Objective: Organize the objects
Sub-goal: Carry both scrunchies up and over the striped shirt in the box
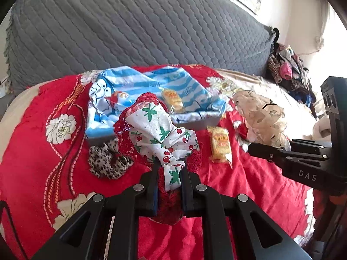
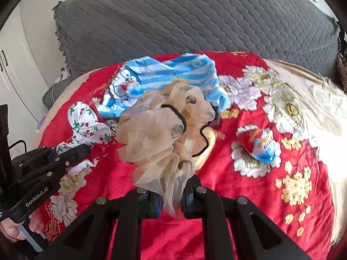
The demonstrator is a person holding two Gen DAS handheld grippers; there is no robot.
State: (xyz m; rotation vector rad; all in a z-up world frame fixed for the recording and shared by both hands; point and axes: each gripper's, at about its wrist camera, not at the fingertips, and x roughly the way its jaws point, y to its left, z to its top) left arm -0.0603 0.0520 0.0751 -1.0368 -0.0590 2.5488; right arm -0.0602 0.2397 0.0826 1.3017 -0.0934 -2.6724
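Observation:
My left gripper (image 1: 170, 166) is shut on a white cherry-print cloth with red lace trim (image 1: 151, 125), which hangs above the red bedspread. In the right wrist view this cloth (image 2: 86, 123) shows at the left, by the left gripper (image 2: 86, 148). My right gripper (image 2: 172, 195) is shut on a sheer beige scrunchie with black elastic (image 2: 156, 130), also lifted. Behind both stands a box lined with blue-striped cartoon cloth (image 1: 188, 91), holding a yellow snack packet (image 1: 173, 99). The right gripper (image 1: 252, 147) and its scrunchie (image 1: 260, 117) appear at the right of the left wrist view.
On the red flowered bedspread (image 1: 43, 151) lie a leopard-print scrunchie (image 1: 108, 162), a second yellow packet (image 1: 220, 145) and a red-and-blue packet (image 2: 258, 145). A grey quilted cushion (image 1: 151, 21) rises behind. Mixed clothes (image 1: 288, 71) are piled at far right. A hand (image 2: 13, 231) holds the left gripper's handle.

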